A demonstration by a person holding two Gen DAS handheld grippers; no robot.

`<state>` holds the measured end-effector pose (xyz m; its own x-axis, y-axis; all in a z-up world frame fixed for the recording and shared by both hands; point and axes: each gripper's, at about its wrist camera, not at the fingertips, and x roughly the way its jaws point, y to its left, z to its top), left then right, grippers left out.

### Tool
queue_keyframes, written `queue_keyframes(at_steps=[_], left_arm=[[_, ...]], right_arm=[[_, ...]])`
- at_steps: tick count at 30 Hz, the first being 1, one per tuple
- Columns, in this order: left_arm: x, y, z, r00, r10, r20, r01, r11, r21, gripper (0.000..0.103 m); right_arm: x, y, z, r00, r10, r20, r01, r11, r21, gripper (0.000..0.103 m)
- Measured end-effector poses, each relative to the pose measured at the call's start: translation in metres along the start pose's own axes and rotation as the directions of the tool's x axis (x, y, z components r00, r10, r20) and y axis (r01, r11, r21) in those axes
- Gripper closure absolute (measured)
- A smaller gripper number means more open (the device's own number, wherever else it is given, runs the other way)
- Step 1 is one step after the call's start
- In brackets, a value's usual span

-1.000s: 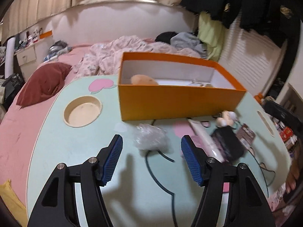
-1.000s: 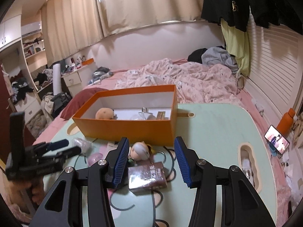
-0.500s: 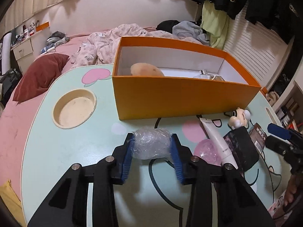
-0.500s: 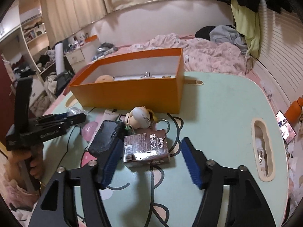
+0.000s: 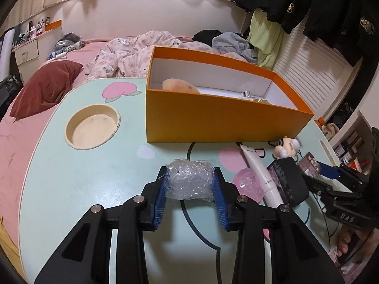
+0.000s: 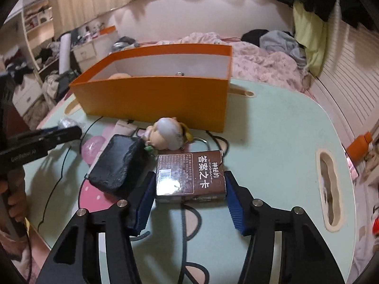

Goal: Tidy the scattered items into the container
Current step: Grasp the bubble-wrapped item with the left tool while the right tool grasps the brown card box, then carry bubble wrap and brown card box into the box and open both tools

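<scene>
Left wrist view: the left gripper (image 5: 189,185) is clenched on a wad of bubble wrap (image 5: 189,181), both blue pads pressed into its sides so the soft bundle bulges slightly between them. It sits low over the mint-green table (image 5: 71,184), pointing steeply downward and ahead toward the orange box (image 5: 213,123), which stands open just beyond. That line-up suits a short lift and carry straight over the near wall. The box already holds a peach-coloured round thing and something small and metallic; I cannot tell what they are. To the right lie a pink ball (image 5: 248,185), a white tube (image 5: 260,172), a black pouch (image 5: 287,179) and a small figurine (image 5: 285,148), still scattered.

Right wrist view: the right gripper (image 6: 189,201) straddles a brown card box (image 6: 190,174) lying flat on the table, tilted downward at it. Its jaws have just been closing, and the box is between them. The right pad looks to touch the box edge and the left pad sits just beside the other edge; whether they actually press is hard to judge, so I read this as not yet a grip. The black pouch crowds the left finger (image 6: 143,203), which may get nudged.
</scene>
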<state>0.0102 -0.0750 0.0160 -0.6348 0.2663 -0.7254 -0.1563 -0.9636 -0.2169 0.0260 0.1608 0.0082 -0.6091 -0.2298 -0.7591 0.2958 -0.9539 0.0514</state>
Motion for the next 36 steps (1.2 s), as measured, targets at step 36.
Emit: queue_keyframes(at_steps=[36], left_arm=[[0.027,-0.021,0.087,0.985,-0.095,0.143,0.081,0.992,0.095,0.065]], right_arm=[[0.027,0.008,0.115,0.96,-0.043,0.277,0.018,0.995,0.093,0.047]])
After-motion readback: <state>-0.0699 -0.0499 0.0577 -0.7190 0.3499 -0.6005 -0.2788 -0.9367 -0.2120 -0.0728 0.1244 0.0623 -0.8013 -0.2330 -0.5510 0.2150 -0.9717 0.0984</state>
